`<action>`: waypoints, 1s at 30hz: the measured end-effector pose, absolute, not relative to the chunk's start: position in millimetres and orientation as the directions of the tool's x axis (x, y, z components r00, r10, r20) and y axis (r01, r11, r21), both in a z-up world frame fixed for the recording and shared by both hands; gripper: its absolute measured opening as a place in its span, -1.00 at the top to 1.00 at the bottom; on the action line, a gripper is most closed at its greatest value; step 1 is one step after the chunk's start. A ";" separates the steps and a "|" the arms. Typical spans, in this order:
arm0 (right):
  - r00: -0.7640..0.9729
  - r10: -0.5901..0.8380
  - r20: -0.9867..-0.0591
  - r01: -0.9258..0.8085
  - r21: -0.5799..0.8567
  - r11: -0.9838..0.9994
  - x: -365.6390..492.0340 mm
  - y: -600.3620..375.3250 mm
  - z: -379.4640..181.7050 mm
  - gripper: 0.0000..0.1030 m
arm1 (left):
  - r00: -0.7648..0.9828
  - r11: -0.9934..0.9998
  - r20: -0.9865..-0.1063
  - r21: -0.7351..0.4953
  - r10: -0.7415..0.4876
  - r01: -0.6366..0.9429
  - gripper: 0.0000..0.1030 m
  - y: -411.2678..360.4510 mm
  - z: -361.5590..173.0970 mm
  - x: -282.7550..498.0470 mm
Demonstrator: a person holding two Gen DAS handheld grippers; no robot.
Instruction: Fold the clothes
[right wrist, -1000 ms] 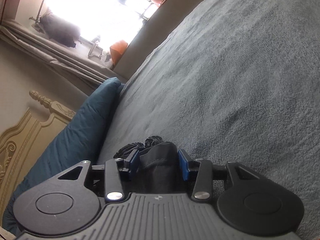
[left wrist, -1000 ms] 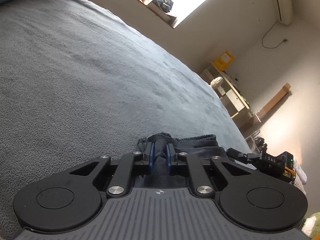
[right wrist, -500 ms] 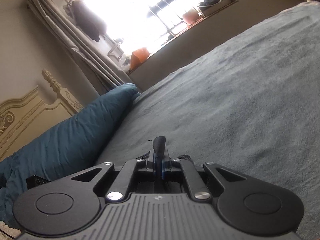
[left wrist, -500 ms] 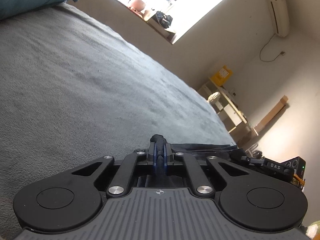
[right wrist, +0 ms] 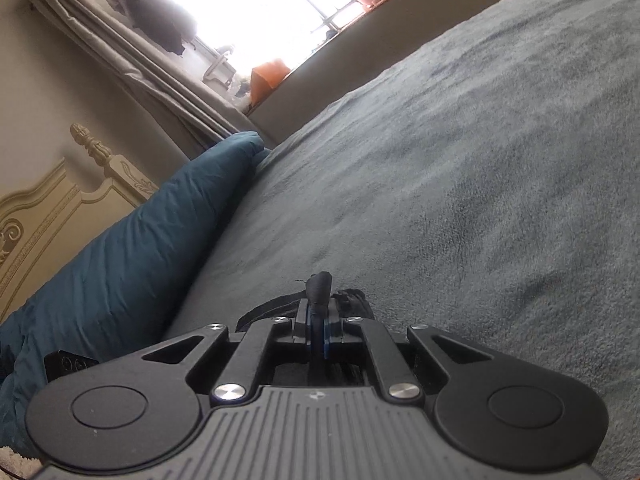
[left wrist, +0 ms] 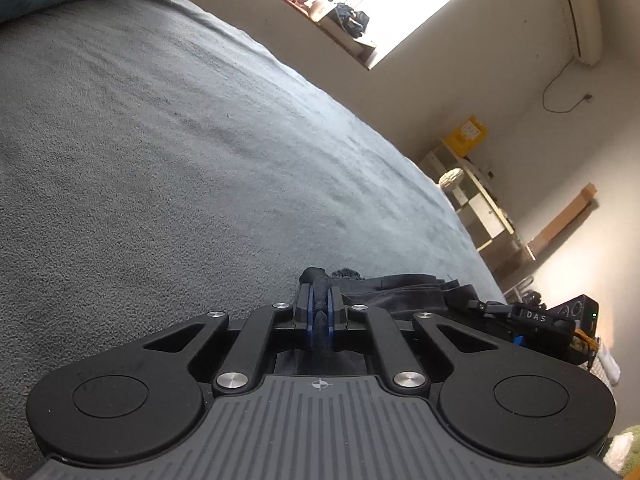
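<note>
Item: dark garment, bunched low on the grey blanket, running rightward from your left gripper and pinched at a second point by your right gripper, pillow to its left. State: both jaw pairs are pressed together on a fold of the cloth, a nub showing past each tip. Handling: raise both ends level and together, keep the edge between them taut, and carry it forward over open blanket so it lands flat.

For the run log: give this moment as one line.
left gripper: shut on dark garment | right gripper: shut on dark garment | grey bed
</note>
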State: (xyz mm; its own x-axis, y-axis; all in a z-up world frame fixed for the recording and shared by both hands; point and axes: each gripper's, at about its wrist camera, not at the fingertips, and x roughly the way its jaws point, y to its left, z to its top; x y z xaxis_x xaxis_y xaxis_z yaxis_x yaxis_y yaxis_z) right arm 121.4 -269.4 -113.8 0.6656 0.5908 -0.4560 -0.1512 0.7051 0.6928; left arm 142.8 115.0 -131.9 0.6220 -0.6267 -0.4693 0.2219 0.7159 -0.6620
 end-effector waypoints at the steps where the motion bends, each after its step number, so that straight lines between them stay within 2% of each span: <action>1: 0.660 0.594 -0.460 -0.143 0.699 0.701 122.9 -269.9 -116.2 0.88 | 0.621 0.720 -0.473 -0.657 -0.625 0.223 0.92 114.4 -131.8 143.5; 3: 0.646 0.591 -0.484 -0.115 0.703 0.701 126.7 -269.9 -118.9 0.79 | 0.619 0.729 -0.481 -0.646 -0.621 0.229 0.89 113.1 -131.4 144.5; 5: 0.641 0.578 -0.505 -0.077 0.707 0.703 127.4 -271.9 -118.8 0.56 | 0.622 0.740 -0.490 -0.633 -0.611 0.228 0.80 112.4 -130.6 144.1; 7: 0.645 0.562 -0.518 -0.037 0.713 0.700 125.4 -275.3 -117.3 0.23 | 0.629 0.757 -0.506 -0.617 -0.591 0.216 0.45 112.9 -128.4 143.0; 9: 0.666 0.527 -0.528 0.004 0.709 0.705 116.6 -282.8 -110.7 0.13 | 0.641 0.769 -0.513 -0.607 -0.571 0.201 0.40 117.8 -123.4 141.4; 14: 0.738 0.423 -0.526 0.086 0.695 0.714 69.7 -307.7 -82.4 0.12 | 0.701 0.792 -0.484 -0.579 -0.524 0.192 0.40 145.4 -92.2 134.3; 18: 0.777 0.379 -0.503 0.084 0.680 0.729 11.8 -313.6 -50.8 0.12 | 0.733 0.828 -0.458 -0.497 -0.503 0.257 0.40 169.4 -43.1 122.5; 23: 0.764 0.371 -0.527 0.070 0.639 0.766 -44.3 -289.0 -31.1 0.19 | 0.647 0.821 -0.508 -0.401 -0.569 0.407 0.40 160.7 1.4 97.4; 26: 0.732 0.356 -0.581 0.043 0.561 0.827 -61.1 -259.6 -31.2 0.30 | 0.589 0.802 -0.554 -0.308 -0.589 0.512 0.41 128.6 -4.8 66.4; 27: 0.721 0.356 -0.595 0.031 0.541 0.840 -64.2 -250.3 -33.1 0.41 | 0.569 0.790 -0.570 -0.276 -0.593 0.547 0.46 117.4 -7.8 55.7; 30: 0.678 0.364 -0.639 0.019 0.510 0.860 -66.9 -229.5 -45.9 0.60 | 0.467 0.729 -0.617 -0.274 -0.634 0.627 0.61 86.5 -36.2 23.8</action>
